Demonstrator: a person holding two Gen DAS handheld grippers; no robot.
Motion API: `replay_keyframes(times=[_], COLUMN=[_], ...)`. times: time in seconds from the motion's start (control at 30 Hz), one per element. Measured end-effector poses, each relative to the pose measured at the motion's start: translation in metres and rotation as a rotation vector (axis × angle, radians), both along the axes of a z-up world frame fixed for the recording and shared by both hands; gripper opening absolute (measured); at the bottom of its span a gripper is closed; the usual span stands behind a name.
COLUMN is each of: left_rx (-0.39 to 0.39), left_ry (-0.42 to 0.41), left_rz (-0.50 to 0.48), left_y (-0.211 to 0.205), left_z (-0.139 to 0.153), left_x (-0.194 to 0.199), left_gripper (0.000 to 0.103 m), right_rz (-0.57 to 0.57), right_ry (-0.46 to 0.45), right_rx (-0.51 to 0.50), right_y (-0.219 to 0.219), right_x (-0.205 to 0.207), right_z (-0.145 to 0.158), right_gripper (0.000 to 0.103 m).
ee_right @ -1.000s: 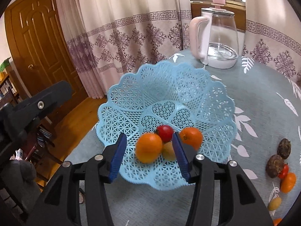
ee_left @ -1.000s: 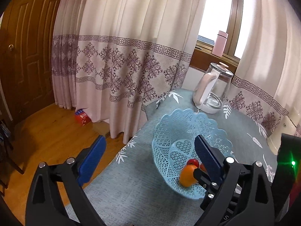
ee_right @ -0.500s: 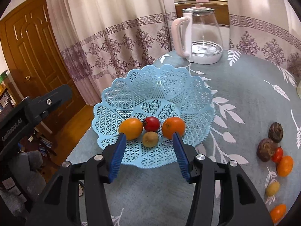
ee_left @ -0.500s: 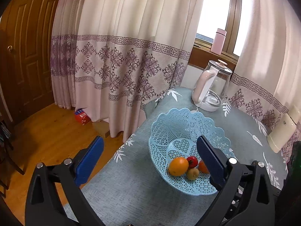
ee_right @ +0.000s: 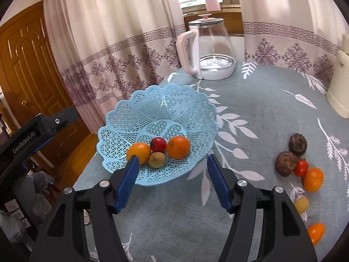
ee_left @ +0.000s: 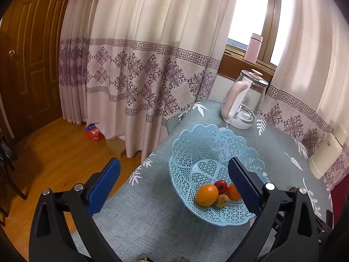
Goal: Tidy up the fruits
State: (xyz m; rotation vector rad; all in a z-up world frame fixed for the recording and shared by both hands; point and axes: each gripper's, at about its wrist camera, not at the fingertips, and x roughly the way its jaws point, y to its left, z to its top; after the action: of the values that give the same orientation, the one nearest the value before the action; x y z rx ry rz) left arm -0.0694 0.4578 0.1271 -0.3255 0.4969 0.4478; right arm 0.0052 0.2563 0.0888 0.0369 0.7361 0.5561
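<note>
Four fruits sit in the upward-opening blue basket (ee_right: 122,118); right tool (ee_right: 172,183) gapes empty.

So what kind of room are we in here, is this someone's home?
Most likely a room in a home. Patterned curtains hang to a wooden floor beside a panelled wooden door, and a table under a leaf-print cloth holds a glass kettle and a blue fruit basket.

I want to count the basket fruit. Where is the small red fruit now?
In the right wrist view, the small red fruit lies inside the blue basket, between the two oranges, just behind the brownish kiwi.
</note>
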Motion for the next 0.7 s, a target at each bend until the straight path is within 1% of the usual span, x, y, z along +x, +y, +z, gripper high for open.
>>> replay_keyframes(times=[0.5, 0.7], left_rx=[0.046, 0.067], left_ry=[0.013, 0.022], left_rz=[-0.04, -0.082], left_y=[-0.023, -0.037], left_z=[0.003, 0.002], left_x=[0.001, 0.005], left_gripper=[0.1, 0.1], right_rz=[-0.083, -0.124], right_ry=[0.012, 0.024], right_rx=[0.01, 0.008], right_y=[-0.04, -0.059], right_x=[-0.01, -0.012], right_z=[-0.006, -0.012], right_gripper=[0.066, 0.066])
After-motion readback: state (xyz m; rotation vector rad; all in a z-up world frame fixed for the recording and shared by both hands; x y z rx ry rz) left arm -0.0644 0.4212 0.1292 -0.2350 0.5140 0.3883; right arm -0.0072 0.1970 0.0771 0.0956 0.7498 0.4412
